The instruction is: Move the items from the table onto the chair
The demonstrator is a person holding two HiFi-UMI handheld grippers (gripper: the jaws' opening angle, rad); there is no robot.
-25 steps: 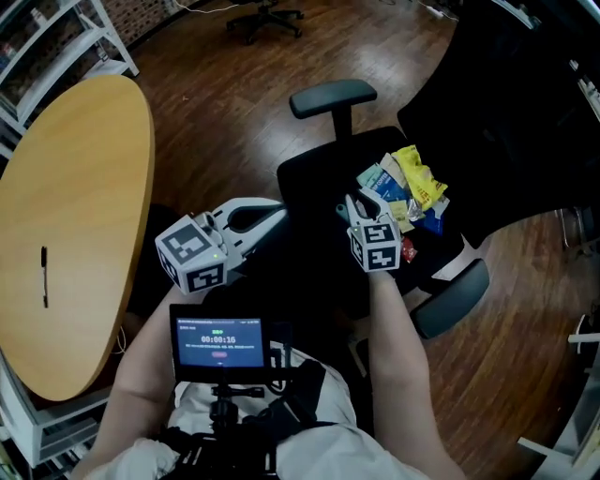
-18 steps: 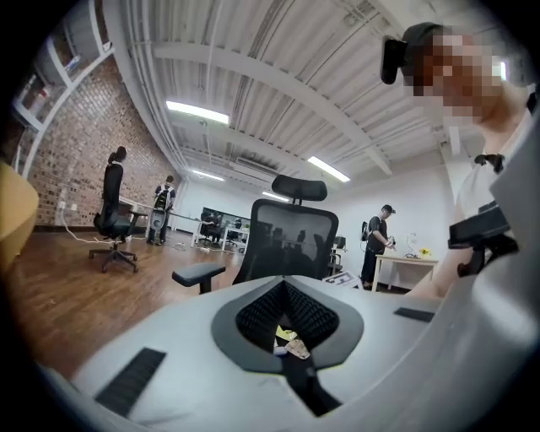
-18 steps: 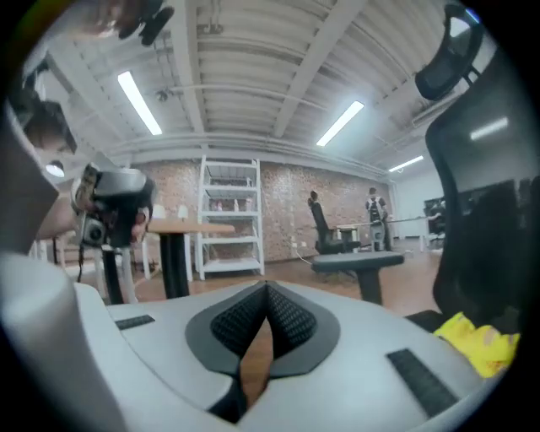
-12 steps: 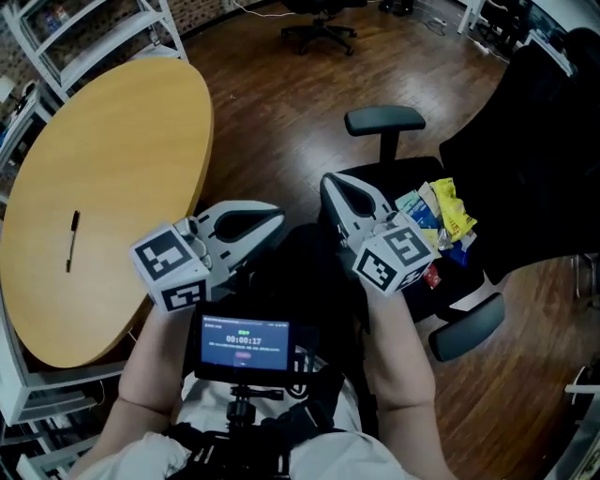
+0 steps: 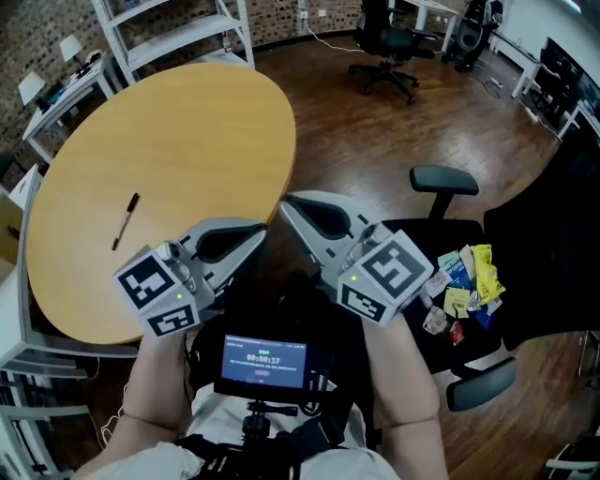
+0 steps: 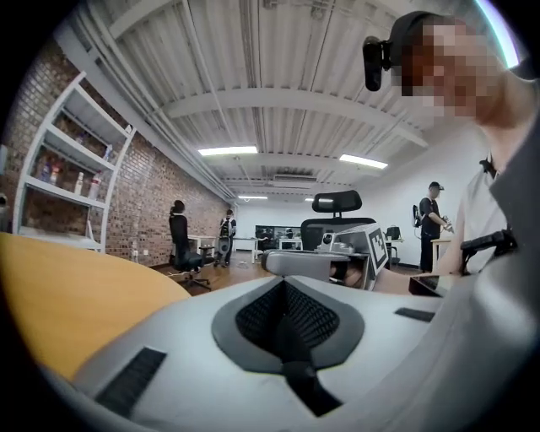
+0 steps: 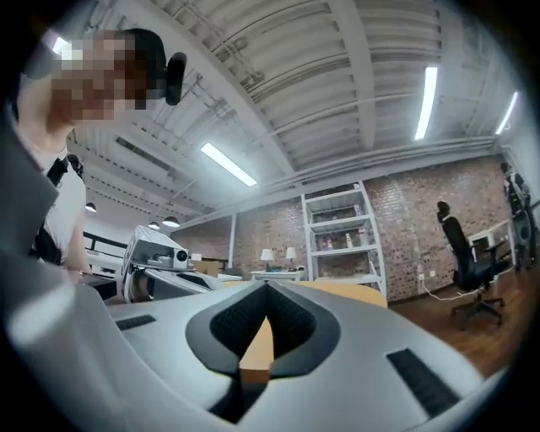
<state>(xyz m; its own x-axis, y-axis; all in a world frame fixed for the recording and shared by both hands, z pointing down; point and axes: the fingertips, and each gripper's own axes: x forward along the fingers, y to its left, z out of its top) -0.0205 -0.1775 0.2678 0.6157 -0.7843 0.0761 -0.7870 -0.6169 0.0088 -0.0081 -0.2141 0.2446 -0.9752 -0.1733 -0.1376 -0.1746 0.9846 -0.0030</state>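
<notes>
A black pen (image 5: pixel 126 221) lies on the round wooden table (image 5: pixel 187 122) at its left part. On the seat of the black chair (image 5: pixel 412 246) at right rests a heap of snack packets (image 5: pixel 464 286). Both grippers hang side by side in front of the person's chest, between table and chair, pointing toward the table's near edge. My left gripper (image 5: pixel 262 229) is shut and holds nothing; its pads meet in the left gripper view (image 6: pixel 285 283). My right gripper (image 5: pixel 284 202) is shut too, with only a sliver of table showing between its tips (image 7: pixel 268 287).
White shelving (image 5: pixel 178 28) stands behind the table, with a side desk (image 5: pixel 66 89) at far left. Another office chair (image 5: pixel 389 42) is at the back on the wooden floor. A small screen (image 5: pixel 262 359) sits at the person's chest. People (image 6: pixel 179 232) stand far off.
The right gripper has left the packets on the chair, risen and swung left toward the table; the left gripper rose with it. The view has turned from the chair to the table.
</notes>
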